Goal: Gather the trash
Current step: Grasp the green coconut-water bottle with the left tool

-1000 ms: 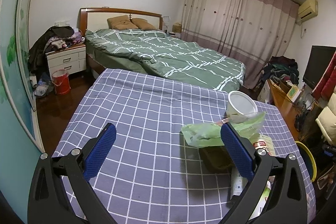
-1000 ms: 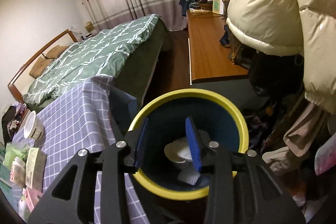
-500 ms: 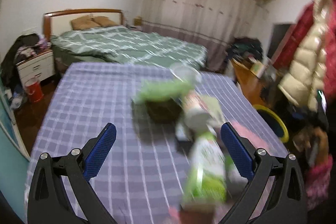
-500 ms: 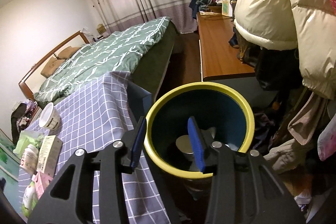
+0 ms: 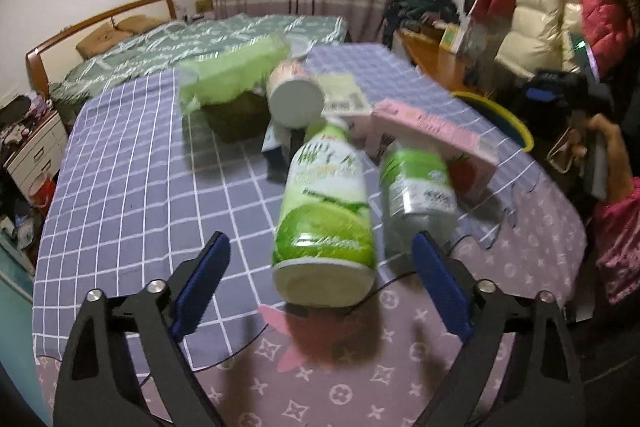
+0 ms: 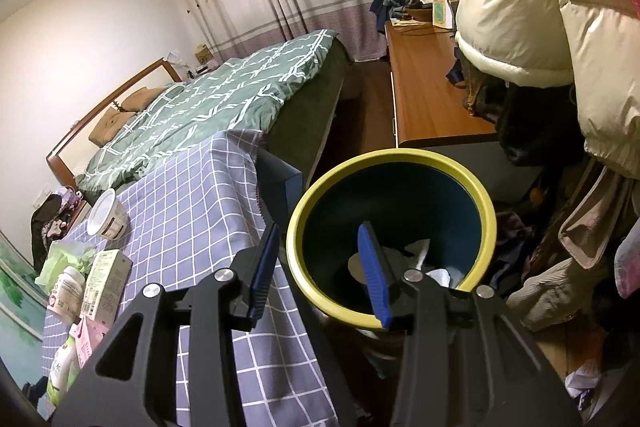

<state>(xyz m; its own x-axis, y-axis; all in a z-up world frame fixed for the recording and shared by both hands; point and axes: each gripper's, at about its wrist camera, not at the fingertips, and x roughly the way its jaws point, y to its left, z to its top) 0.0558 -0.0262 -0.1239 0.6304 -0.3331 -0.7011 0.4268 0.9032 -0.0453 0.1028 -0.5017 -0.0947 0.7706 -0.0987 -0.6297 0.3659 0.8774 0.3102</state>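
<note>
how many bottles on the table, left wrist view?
2: green-label bottle lying between the left gripper's open jaws; clear bottle right beside it. Clutter behind may hide more.

Dim warm indoor light. Left wrist view motion-blurred, green bottle smeared, dark shadow beneath it. Right wrist view sharp; ceiling glare top left. Fisheye bends edges, corners black.

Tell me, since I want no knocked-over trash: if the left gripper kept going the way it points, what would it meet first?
Most likely the green-labelled bottle, lying with its base toward the open left gripper. The clear bottle lies just beside it; depth is hard to judge.
</note>
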